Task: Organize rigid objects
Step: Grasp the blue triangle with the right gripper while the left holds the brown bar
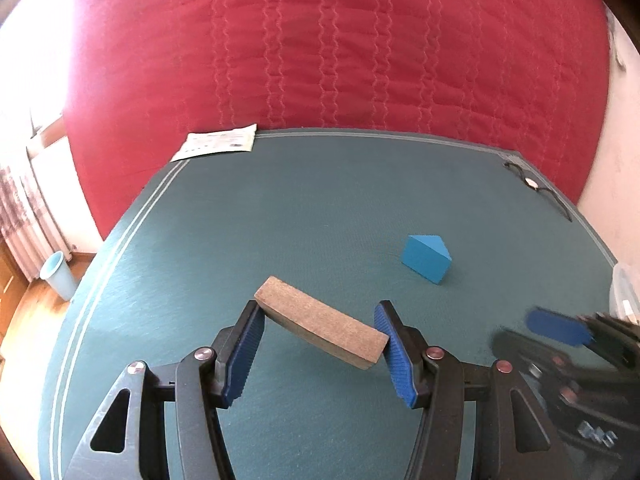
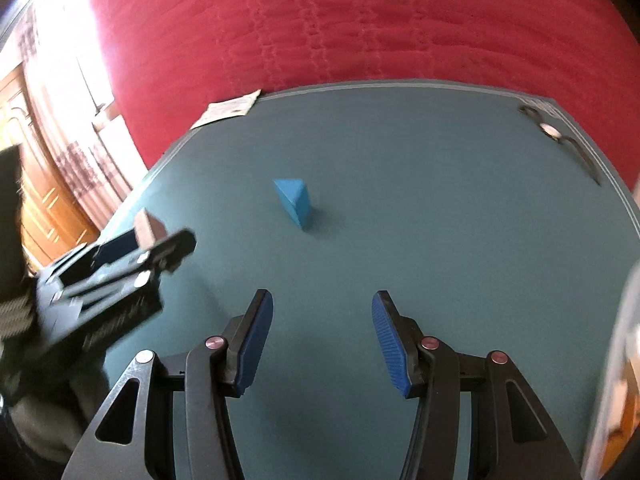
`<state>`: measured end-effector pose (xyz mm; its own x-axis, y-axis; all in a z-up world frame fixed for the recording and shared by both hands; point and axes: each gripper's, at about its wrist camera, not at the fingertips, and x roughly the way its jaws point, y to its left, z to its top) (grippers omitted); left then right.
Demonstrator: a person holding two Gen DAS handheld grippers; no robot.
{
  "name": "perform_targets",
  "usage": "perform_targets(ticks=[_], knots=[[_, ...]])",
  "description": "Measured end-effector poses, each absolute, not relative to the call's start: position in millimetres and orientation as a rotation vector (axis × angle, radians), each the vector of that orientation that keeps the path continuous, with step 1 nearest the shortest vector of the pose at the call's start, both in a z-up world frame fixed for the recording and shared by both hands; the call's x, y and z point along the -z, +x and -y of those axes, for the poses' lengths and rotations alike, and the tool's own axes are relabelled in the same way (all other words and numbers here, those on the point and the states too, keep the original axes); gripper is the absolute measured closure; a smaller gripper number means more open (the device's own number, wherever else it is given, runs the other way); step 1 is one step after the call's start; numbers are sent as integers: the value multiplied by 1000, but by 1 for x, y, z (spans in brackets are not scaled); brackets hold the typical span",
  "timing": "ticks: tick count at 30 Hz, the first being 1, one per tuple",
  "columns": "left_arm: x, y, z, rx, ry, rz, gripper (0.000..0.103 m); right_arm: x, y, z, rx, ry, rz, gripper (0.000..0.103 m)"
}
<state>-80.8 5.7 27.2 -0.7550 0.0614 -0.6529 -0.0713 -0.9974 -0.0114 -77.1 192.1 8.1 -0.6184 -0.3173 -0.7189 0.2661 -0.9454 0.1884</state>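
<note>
A long tan wooden block (image 1: 322, 324) is clamped end to end between the blue pads of my left gripper (image 1: 320, 330), held diagonally above the teal table mat (image 1: 320, 208). Its end also shows in the right wrist view (image 2: 146, 226), in the blurred left gripper (image 2: 140, 252). A blue wedge-shaped block (image 1: 427, 258) stands on the mat ahead and to the right; it also shows in the right wrist view (image 2: 296, 200). My right gripper (image 2: 322, 318) is open and empty above the mat, well short of the wedge. It appears blurred in the left wrist view (image 1: 560, 328).
A white paper sheet (image 1: 218, 145) lies at the mat's far left corner. Black eyeglasses (image 1: 536, 186) lie at the far right edge. A clear plastic container (image 1: 626, 292) stands at the right edge. A red quilted bed (image 1: 340, 48) lies beyond. A light blue bin (image 1: 56, 276) stands on the floor.
</note>
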Motion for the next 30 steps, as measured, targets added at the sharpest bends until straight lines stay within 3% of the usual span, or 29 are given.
perform_targets(ticks=[14,17,22,30], knots=[[-31,-80,7,-2897,-1076,70,43,-1,-150,-143,2533,1163,-4,50],[-30,-79,9,-2899,-1078,80,43,1,-157,-137,2536,1168,-15,55],[-31,-79,10,-2898,-1077,85,43,5,-162,-131,2555,1166,-51,73],[-29,-79,8,-2887,-1092,75,43,5,-148,-140,2547,1158,-14,74]])
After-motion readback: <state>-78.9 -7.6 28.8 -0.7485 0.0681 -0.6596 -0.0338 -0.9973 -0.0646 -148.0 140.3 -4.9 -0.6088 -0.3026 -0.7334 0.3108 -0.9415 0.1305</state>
